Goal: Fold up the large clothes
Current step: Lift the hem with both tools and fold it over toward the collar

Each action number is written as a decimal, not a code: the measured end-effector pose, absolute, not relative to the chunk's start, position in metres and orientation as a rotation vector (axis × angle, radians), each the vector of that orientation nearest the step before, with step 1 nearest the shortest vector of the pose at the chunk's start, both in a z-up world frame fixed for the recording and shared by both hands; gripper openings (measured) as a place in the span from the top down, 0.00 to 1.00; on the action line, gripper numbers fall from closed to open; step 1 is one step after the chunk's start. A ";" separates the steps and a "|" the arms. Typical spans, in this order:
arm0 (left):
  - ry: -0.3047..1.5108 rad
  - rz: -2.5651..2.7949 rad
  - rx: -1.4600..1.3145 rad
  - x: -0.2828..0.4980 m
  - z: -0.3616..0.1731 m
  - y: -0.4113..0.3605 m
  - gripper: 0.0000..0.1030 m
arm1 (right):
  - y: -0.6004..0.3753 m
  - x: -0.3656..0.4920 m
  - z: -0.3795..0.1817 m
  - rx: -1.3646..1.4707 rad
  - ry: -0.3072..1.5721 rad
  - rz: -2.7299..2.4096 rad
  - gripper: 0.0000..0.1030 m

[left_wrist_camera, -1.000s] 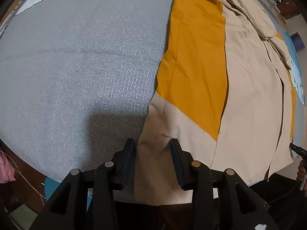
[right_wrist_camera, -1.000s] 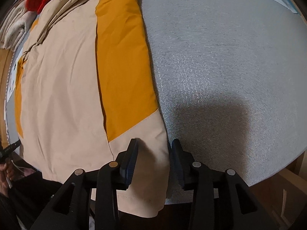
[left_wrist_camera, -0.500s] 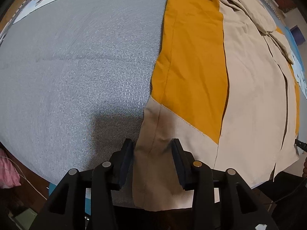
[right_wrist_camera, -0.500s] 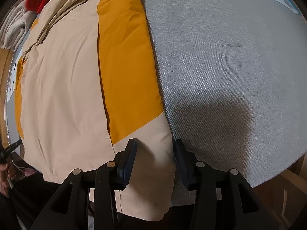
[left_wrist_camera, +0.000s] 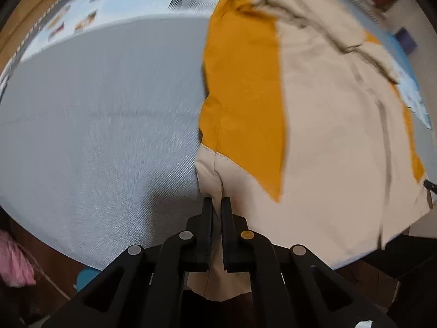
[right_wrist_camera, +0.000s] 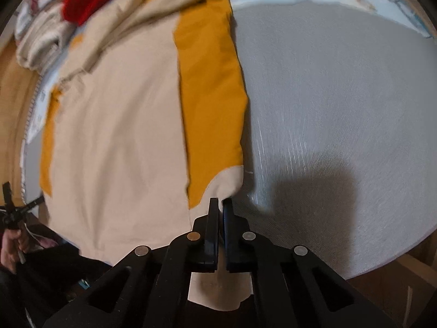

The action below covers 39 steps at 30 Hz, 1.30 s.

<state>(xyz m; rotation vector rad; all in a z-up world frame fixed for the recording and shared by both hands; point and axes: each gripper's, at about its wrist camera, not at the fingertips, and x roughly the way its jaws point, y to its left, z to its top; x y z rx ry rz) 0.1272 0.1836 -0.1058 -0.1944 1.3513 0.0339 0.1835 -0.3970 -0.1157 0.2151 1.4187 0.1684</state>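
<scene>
A large beige and orange garment lies spread on a grey padded table. In the left wrist view its left bottom corner is pinched between the fingers of my left gripper, which is shut on the beige hem; cloth hangs below the jaws. In the right wrist view the same garment fills the left half, and my right gripper is shut on its right bottom corner. Both corners are raised a little off the table. Both views are blurred by motion.
A red cloth and folded pale laundry lie at the far end. A light blue printed sheet borders the grey surface. A person's hand holds the other gripper at the lower left. The table's near edge curves just below the grippers.
Both grippers went from open around the hem corners to shut on them. Both have lifted, pulling the corners up, and more of the far end shows.
</scene>
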 end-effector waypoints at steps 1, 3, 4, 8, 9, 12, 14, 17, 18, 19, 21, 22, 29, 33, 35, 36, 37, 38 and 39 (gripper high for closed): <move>1.325 0.012 -0.195 0.125 -0.096 0.180 0.97 | -0.396 0.183 -0.108 0.202 1.399 0.178 0.97; 1.280 -0.034 -0.209 0.121 -0.075 0.172 0.98 | -0.394 0.183 -0.092 0.205 1.360 0.200 0.98; 1.261 -0.052 -0.208 0.118 -0.065 0.169 0.98 | -0.394 0.181 -0.081 0.220 1.336 0.215 0.98; 1.181 -0.109 -0.213 0.107 -0.027 0.172 0.98 | -0.393 0.172 -0.039 0.235 1.249 0.268 0.98; 1.163 -0.126 -0.228 0.104 -0.018 0.172 0.99 | -0.392 0.172 -0.031 0.239 1.236 0.271 0.98; 1.132 -0.157 -0.248 0.093 -0.003 0.179 0.99 | -0.398 0.161 0.001 0.270 1.176 0.288 0.98; 1.124 -0.182 -0.257 0.087 0.008 0.177 0.99 | -0.401 0.155 0.018 0.279 1.152 0.296 0.98; 1.122 -0.213 -0.264 0.079 0.020 0.178 0.99 | -0.403 0.140 0.039 0.281 1.130 0.314 0.98; 1.122 -0.220 -0.265 0.075 0.024 0.178 0.99 | -0.404 0.130 0.044 0.274 1.126 0.319 0.98; 1.121 -0.231 -0.265 0.069 0.027 0.178 0.99 | -0.405 0.124 0.047 0.269 1.123 0.324 0.98; 1.127 -0.259 -0.260 0.054 0.033 0.177 0.99 | -0.410 0.105 0.056 0.269 1.118 0.329 0.98; 1.131 -0.272 -0.248 0.045 0.036 0.175 0.99 | -0.415 0.096 0.058 0.271 1.115 0.329 0.98; 1.142 -0.347 -0.211 -0.018 0.054 0.168 0.99 | -0.444 0.019 0.077 0.316 1.084 0.307 0.98; 1.120 -0.366 -0.236 -0.037 0.067 0.171 0.99 | -0.454 -0.027 0.091 0.330 1.047 0.287 0.98; 1.109 -0.370 -0.242 -0.037 0.071 0.172 0.99 | -0.455 -0.046 0.098 0.324 1.026 0.285 0.98; 1.107 -0.369 -0.244 -0.035 0.071 0.172 0.99 | -0.456 -0.052 0.100 0.316 1.019 0.283 0.98; 1.103 -0.367 -0.245 -0.029 0.071 0.171 0.99 | -0.456 -0.053 0.102 0.305 1.014 0.281 0.98; 1.099 -0.367 -0.246 -0.023 0.070 0.171 0.99 | -0.456 -0.052 0.103 0.295 1.006 0.279 0.98; 1.095 -0.365 -0.248 -0.015 0.068 0.172 0.99 | -0.458 -0.048 0.105 0.293 0.999 0.282 0.98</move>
